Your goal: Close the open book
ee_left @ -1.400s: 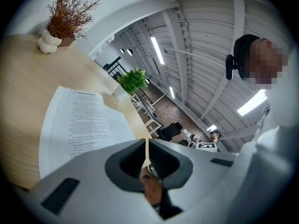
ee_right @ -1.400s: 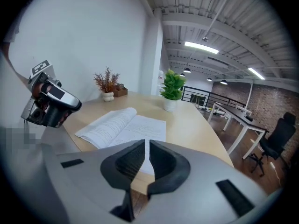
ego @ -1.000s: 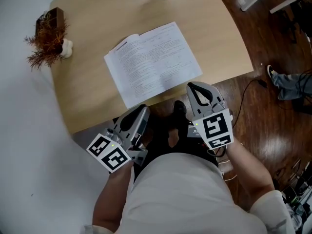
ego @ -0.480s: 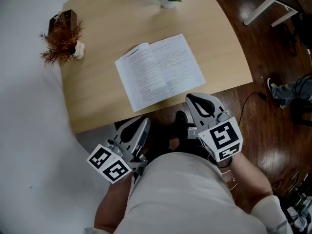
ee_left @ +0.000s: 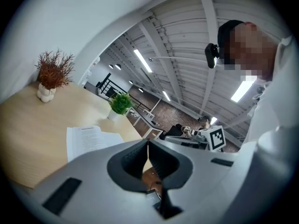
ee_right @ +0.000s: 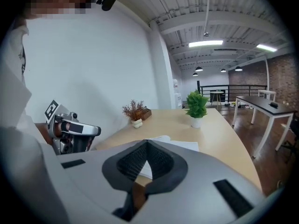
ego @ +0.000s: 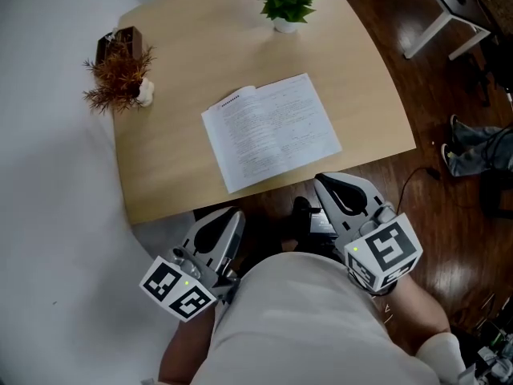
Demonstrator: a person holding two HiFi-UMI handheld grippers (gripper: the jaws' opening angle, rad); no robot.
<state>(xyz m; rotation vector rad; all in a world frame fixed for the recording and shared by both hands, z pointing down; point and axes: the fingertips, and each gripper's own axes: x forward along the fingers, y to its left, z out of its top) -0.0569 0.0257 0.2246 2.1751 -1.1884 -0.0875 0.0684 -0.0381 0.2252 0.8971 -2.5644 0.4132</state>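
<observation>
Book (ego: 271, 131) lies open on table (ego: 172, 179); closing remains. My left gripper (ego: 228, 216) and right gripper (ego: 328, 182): jaws pressed together, holding nothing.

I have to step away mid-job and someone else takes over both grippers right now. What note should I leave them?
Left gripper: jaws together, nothing between them, held off the near edge of the light wooden table.
Right gripper: jaws together, empty, also short of the table edge.
The white-paged open book lies flat, pages up, close to the near edge, touched by neither gripper.
Done: nothing yet.
Left: bring a gripper in, lift one side of the book and fold it over the other until it is closed.
</observation>
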